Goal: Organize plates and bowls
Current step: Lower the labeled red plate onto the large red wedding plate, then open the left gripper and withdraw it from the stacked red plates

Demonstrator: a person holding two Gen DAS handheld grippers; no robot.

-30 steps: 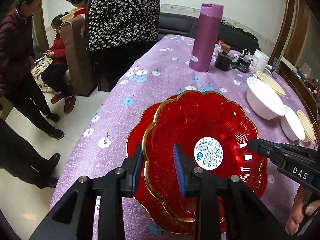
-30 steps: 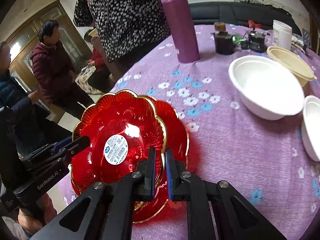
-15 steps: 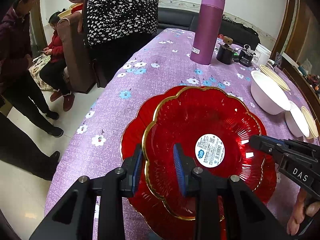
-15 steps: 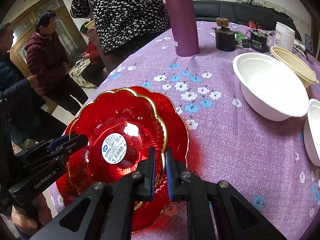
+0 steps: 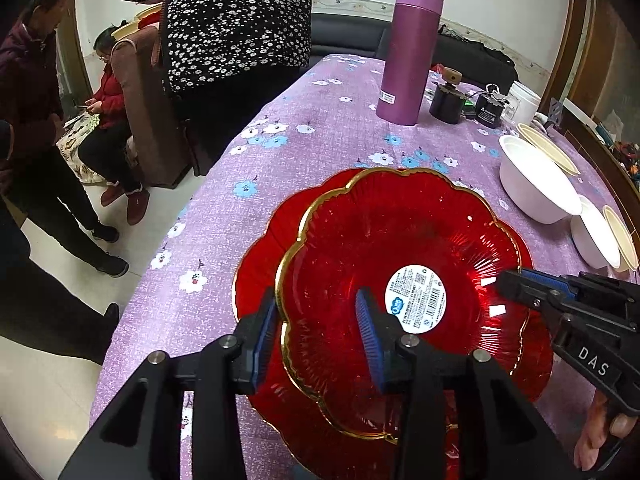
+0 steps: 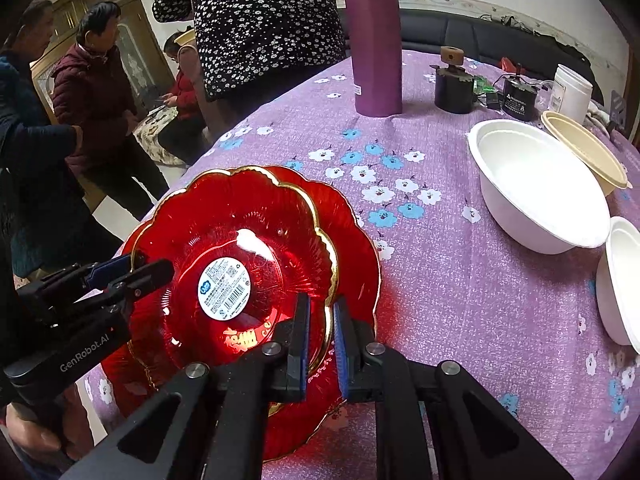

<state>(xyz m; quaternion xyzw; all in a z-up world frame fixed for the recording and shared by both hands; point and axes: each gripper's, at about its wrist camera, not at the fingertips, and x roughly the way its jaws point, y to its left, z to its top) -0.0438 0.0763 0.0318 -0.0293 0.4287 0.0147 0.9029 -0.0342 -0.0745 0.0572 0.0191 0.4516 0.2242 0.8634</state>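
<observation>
Now clamped on the gold rim of the top plate [image 6: 256, 236]: right tongs [image 6: 321, 340], pads pinching it. Left tongs [image 5: 316, 332] agape, straddling the opposite rim without biting. Lower and flatter than a second ago, sinking onto the lower plate [image 5: 260, 256] near the left edge of the table [image 5: 320, 128]. Means stacking nearly done, though apparently not squarely seated yet. Likely next: release, then the white bowls [image 6: 536, 188] toward the right edge.
</observation>
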